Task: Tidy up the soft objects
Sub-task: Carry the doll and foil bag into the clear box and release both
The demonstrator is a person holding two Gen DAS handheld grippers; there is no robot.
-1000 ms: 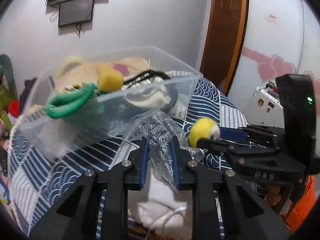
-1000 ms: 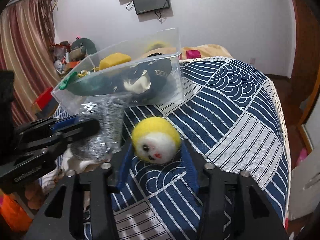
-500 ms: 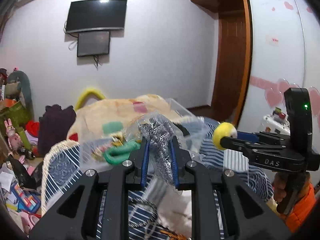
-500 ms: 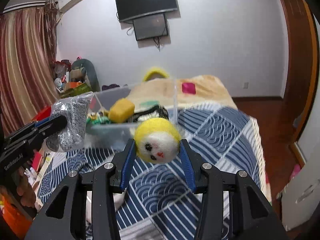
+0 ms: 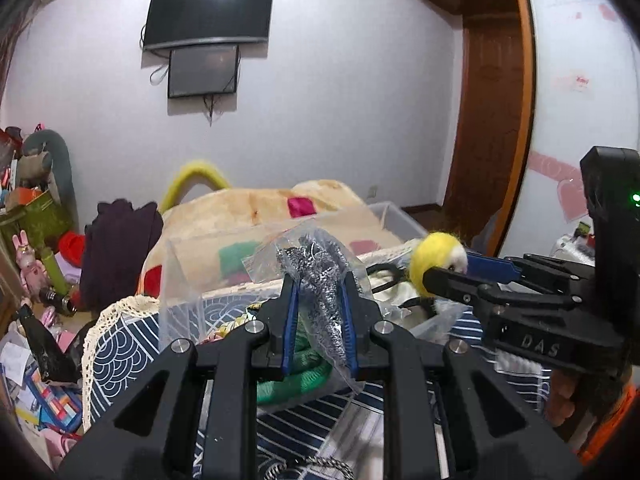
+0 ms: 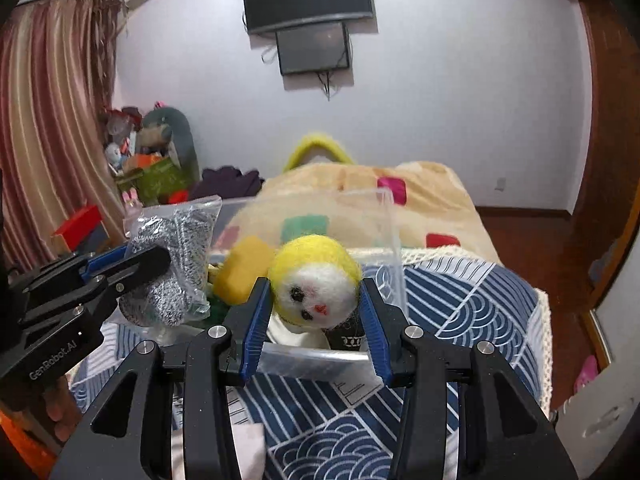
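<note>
Left tool (image 5: 319, 312) pinches bagged steel wool (image 5: 320, 276); right tool (image 6: 314, 312) pinches felt ball (image 6: 314, 282). Both held above clear bin (image 6: 390, 240) on the bed (image 6: 472, 292).

The left gripper (image 5: 319, 320), black with blue-padded fingers (image 5: 289, 322), is clamped level on a clear plastic bag of grey speckled knit fabric (image 5: 320, 280). At its 2 o'clock, the right gripper (image 6: 315, 312) pinches a yellow-and-white felt ball with a stitched face (image 6: 314, 280) between its own blue pads (image 6: 253, 324).
</note>
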